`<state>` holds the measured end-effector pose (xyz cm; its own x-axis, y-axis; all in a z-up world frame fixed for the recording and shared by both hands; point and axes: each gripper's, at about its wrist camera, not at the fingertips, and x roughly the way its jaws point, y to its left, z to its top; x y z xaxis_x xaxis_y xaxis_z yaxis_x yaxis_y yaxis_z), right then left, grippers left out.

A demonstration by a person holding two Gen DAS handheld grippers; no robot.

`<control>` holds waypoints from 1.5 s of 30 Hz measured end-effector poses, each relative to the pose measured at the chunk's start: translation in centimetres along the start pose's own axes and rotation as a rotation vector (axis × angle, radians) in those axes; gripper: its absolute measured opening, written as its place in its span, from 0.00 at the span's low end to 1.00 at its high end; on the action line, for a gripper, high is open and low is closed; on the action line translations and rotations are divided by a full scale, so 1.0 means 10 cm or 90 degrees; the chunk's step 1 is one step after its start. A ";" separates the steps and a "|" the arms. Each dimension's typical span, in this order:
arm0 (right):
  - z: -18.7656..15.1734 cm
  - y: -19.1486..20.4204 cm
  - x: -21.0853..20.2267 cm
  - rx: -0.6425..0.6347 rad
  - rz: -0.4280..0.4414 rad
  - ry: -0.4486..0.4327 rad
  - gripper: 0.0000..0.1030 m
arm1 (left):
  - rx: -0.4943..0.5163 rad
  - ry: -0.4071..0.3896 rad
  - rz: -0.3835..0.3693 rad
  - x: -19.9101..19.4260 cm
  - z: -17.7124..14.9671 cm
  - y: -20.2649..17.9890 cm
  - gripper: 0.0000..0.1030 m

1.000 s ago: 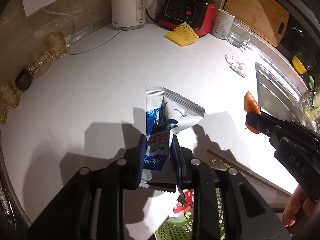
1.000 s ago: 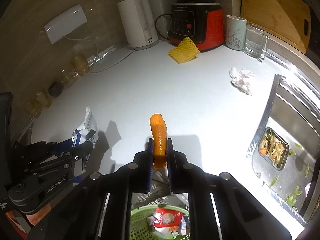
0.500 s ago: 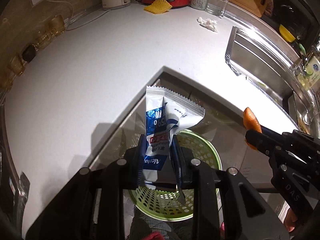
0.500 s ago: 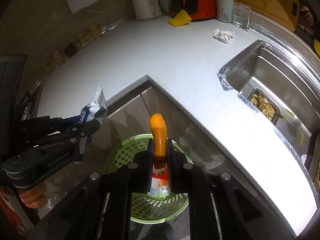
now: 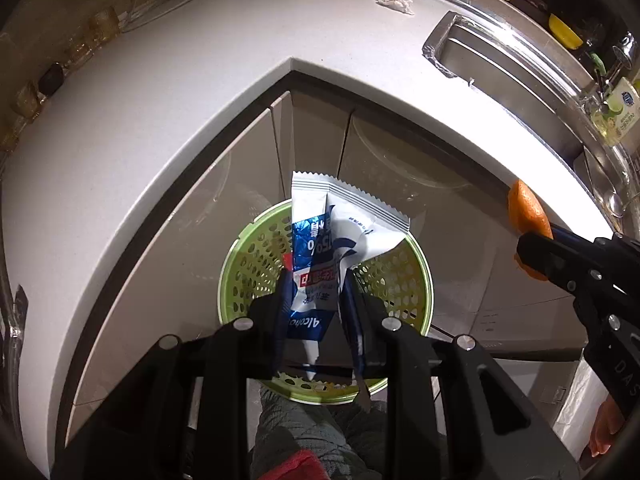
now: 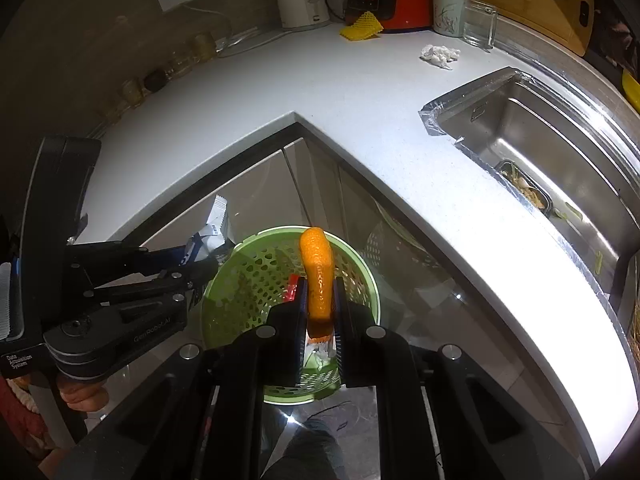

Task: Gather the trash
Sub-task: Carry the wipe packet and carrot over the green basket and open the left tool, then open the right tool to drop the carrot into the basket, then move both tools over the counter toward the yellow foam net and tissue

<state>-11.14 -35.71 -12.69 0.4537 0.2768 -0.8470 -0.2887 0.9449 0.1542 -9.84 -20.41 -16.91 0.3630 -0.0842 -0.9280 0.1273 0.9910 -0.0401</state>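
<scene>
Two claws hang over the green bin [image 5: 416, 280]. Left claw [image 5: 314, 280] clamps a wrapper [image 5: 320, 236] — right claw [image 6: 318, 292] clamps an orange peel [image 6: 318, 268].

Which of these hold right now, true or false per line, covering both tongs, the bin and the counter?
1. The left tongs are shut on a white and blue wrapper. True.
2. The right tongs are empty. False: they grip an orange peel.
3. The green basket sits on the counter. False: it stands on the floor, below the counter corner.
4. A crumpled tissue lies on the counter. True.
5. The basket already holds some trash. True.
</scene>
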 end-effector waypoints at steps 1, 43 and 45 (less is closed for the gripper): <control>0.00 0.00 0.00 -0.001 0.001 0.001 0.13 | -0.002 0.004 0.002 0.04 -0.01 -0.01 0.24; 0.79 -0.28 0.09 -0.013 0.006 -0.060 0.79 | -0.079 -0.101 0.040 -0.25 1.17 0.63 0.92; 1.04 -0.41 0.12 0.004 -0.013 -0.080 0.79 | -0.057 -0.120 0.034 -0.20 1.49 0.59 0.92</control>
<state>-0.66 -37.41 -9.10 0.5611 0.2766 -0.7801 -0.2733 0.9516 0.1408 3.95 -15.97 -9.76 0.5340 -0.0415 -0.8445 0.0247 0.9991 -0.0335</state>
